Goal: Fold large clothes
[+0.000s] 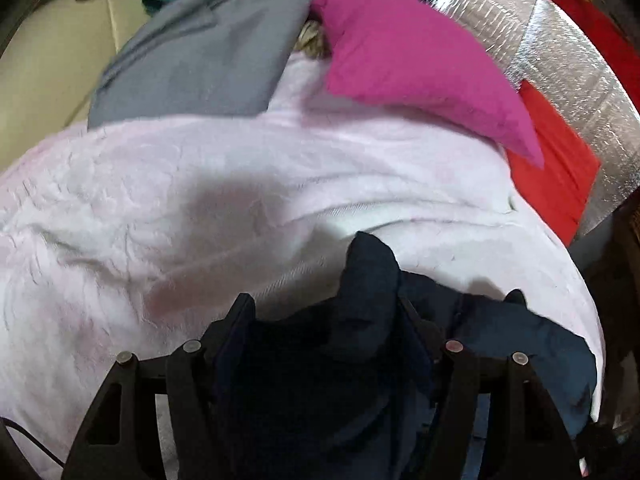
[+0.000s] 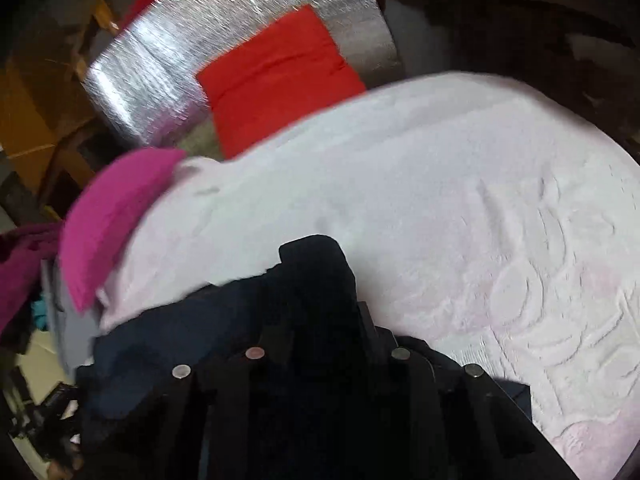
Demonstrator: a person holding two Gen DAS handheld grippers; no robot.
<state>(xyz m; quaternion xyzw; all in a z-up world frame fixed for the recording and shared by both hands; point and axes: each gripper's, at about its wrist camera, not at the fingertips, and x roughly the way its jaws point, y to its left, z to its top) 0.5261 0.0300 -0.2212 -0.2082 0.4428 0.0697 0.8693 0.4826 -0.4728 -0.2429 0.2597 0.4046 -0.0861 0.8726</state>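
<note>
Both the left gripper point(image 1: 326, 312) and right gripper point(image 2: 316, 312) are clamping a navy garment point(image 1: 368, 280) over a pale pink blanket point(image 1: 200, 184); no readable writing is showing.

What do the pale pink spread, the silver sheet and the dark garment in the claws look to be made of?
Pale pink spread: soft plush or fleece, matte, with an embossed pattern pressed in. Silver sheet: likely foil-faced insulation, shiny with a fine grid texture. Dark garment: navy woven cloth, matte, bunched in limp folds; exact fibre unclear.
</note>
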